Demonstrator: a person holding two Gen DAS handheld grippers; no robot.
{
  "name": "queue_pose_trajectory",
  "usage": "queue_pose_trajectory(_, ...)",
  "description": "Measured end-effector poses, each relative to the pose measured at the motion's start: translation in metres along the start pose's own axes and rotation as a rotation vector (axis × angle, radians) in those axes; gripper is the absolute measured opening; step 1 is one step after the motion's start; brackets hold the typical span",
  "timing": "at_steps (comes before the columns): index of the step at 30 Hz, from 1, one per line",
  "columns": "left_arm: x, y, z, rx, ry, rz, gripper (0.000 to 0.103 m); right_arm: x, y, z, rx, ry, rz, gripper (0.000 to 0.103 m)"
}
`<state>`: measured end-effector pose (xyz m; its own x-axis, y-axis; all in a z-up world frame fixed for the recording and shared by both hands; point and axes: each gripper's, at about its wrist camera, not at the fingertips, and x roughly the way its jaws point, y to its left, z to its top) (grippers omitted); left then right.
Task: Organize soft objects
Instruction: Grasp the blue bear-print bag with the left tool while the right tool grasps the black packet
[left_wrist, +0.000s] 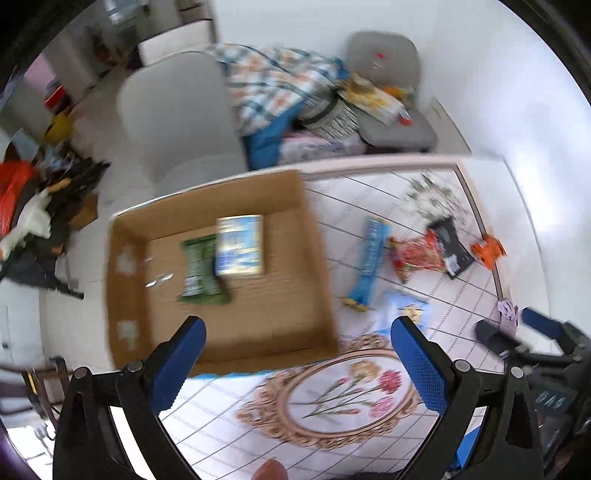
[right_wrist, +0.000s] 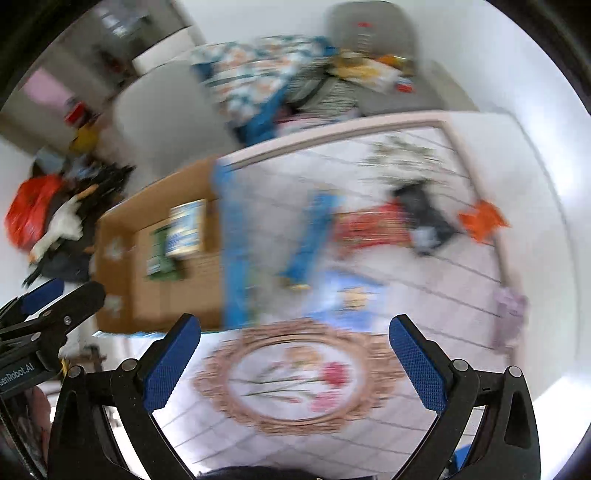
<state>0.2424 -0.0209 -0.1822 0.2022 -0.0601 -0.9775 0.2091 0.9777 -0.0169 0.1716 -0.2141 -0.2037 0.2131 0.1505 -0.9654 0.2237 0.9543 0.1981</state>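
Over table | left tool (left_wrist: 297, 363) spread | right tool (right_wrist: 295, 360) spread | left-tool label "enRobot.AI"

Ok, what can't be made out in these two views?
- Right wrist view: motion blur smears the packets on the table; no print is readable.
- Left wrist view: labels on the green packet and blue-white packet in the cardboard box are too blurred to read.
- Left wrist view: the right gripper sits at the frame edge, with something lilac there; whether it grips it is unclear.

Lived-in home, floral tablecloth (left_wrist: 332, 402), checked blanket (left_wrist: 273, 85), grey chair (left_wrist: 384, 55)
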Motion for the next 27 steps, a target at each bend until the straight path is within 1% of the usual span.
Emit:
queue_pose_trajectory(2, 0.026, -0.032, 0.012, 0.027, 0.051, -0.006, 0.103, 0.003, -0.045, 0.01, 0.038, 0.002, -0.047, 0.103)
queue_pose_trajectory(3, 0.035, -0.043, 0.014, 0.04, 0.069, -0.003, 0.103, 0.008, -0.067, 0.016, 0.052, 0.019, -0.071, 0.103)
queue_pose_trajectory(4, 0.058, -0.062, 0.018, 0.061, 0.12, 0.01, 0.102, 0.013, -0.087, 0.024, 0.055, 0.033, -0.086, 0.103)
queue_pose_trajectory(5, 0.069, -0.071, 0.02, 0.068, 0.147, 0.017, 0.102, 0.019, -0.1, 0.029, 0.042, 0.043, -0.099, 0.103)
queue_pose_trajectory(6, 0.086, -0.082, 0.02, 0.074, 0.19, 0.004, 0.102, 0.028, -0.115, 0.035, 0.03, 0.064, -0.114, 0.103)
queue_pose_trajectory(7, 0.107, -0.092, 0.019, 0.055, 0.253, -0.02, 0.102, 0.037, -0.13, 0.041, 0.031, 0.092, -0.122, 0.103)
queue_pose_trajectory(8, 0.124, -0.097, 0.016, 0.007, 0.32, -0.054, 0.102, 0.044, -0.141, 0.046, 0.034, 0.111, -0.128, 0.103)
queue_pose_trajectory(9, 0.143, -0.098, 0.011, -0.078, 0.389, -0.12, 0.102, 0.052, -0.152, 0.05, 0.037, 0.124, -0.137, 0.103)
queue_pose_trajectory(10, 0.156, -0.098, 0.008, -0.146, 0.431, -0.163, 0.102, 0.058, -0.161, 0.053, 0.04, 0.134, -0.144, 0.103)
queue_pose_trajectory(11, 0.168, -0.099, 0.005, -0.214, 0.469, -0.189, 0.102, 0.064, -0.169, 0.055, 0.04, 0.146, -0.148, 0.103)
queue_pose_trajectory(13, 0.194, -0.099, -0.004, -0.354, 0.535, -0.223, 0.102, 0.073, -0.181, 0.056, 0.043, 0.154, -0.134, 0.103)
queue_pose_trajectory(14, 0.208, -0.099, -0.008, -0.418, 0.57, -0.226, 0.102, 0.077, -0.185, 0.056, 0.047, 0.154, -0.126, 0.103)
queue_pose_trajectory(15, 0.219, -0.101, -0.009, -0.457, 0.595, -0.22, 0.102, 0.082, -0.191, 0.057, 0.051, 0.157, -0.116, 0.103)
queue_pose_trajectory(18, 0.244, -0.104, -0.012, -0.541, 0.645, -0.184, 0.102, 0.094, -0.193, 0.064, 0.054, 0.162, -0.099, 0.103)
queue_pose_trajectory(22, 0.265, -0.107, -0.011, -0.627, 0.661, -0.17, 0.102, 0.113, -0.184, 0.081, -0.049, 0.163, -0.106, 0.103)
queue_pose_trajectory(24, 0.269, -0.11, -0.011, -0.636, 0.649, -0.122, 0.102, 0.125, -0.177, 0.093, -0.099, 0.174, -0.103, 0.103)
queue_pose_trajectory(26, 0.27, -0.116, -0.011, -0.581, 0.627, -0.077, 0.094, 0.138, -0.169, 0.105, -0.14, 0.188, -0.12, 0.103)
queue_pose_trajectory(27, 0.27, -0.12, -0.011, -0.546, 0.624, -0.065, 0.093, 0.146, -0.167, 0.111, -0.15, 0.197, -0.136, 0.103)
